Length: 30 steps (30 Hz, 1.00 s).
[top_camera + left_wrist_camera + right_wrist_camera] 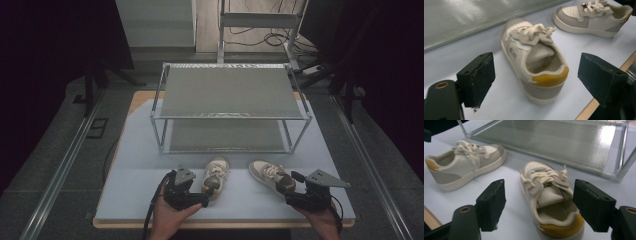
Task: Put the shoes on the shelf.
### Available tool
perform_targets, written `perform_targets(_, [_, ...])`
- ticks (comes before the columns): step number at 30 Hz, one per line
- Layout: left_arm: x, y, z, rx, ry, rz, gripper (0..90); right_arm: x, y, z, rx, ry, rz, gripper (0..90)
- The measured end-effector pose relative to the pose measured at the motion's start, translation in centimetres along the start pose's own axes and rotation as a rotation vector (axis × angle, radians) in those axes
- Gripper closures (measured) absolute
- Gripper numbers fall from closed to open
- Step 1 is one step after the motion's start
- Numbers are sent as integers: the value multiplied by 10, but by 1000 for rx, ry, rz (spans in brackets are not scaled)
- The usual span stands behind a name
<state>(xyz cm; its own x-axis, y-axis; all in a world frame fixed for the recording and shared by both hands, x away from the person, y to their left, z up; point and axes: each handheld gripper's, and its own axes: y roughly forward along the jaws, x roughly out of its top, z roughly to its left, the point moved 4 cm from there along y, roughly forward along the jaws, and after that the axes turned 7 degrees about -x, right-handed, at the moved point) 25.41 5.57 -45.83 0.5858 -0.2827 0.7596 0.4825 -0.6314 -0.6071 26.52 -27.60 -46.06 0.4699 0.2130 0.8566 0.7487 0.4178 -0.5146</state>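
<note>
Two small white and grey sneakers with yellow heel tabs stand on a pale blue mat [140, 175], toes toward the rack. My left gripper [209, 193] is open behind the left sneaker [216, 176]. In the left gripper view its jaws [537, 80] stand either side of that sneaker's heel [531, 50], with gaps on both sides. My right gripper [291, 189] is open at the heel of the right sneaker [267, 173]. In the right gripper view [542, 205] the heel of that sneaker [549, 185] lies between the pads, unpressed.
A two-tier metal rack [230, 92] with grey shelves stands just beyond the sneakers; its lower shelf [554, 140] sits at mat level. The table's wooden front edge [220, 223] runs close under both hands. Each gripper view also holds the other sneaker [594, 17] [464, 165].
</note>
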Motion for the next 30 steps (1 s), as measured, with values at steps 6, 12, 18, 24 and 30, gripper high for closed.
perform_targets(6, [-3, 23, -7, 19, -2, 43, 99, -9, 10, -12, -19, 12, 39, 209])
perform_targets(12, [-8, 44, -11, 27, 4, 86, 78, -14, 23, -18, -19, 16, 75, 165])
perform_targets(18, [-7, 61, -4, 73, -10, 106, 71, -17, 37, -23, -14, 15, 112, 141])
perform_targets(24, [-9, 68, 1, 89, -30, 112, 125, -19, 53, -18, 10, -5, 148, 146])
perform_targets(30, [-8, 70, 2, 78, -38, 130, 140, -18, 64, -13, 22, -22, 174, 175])
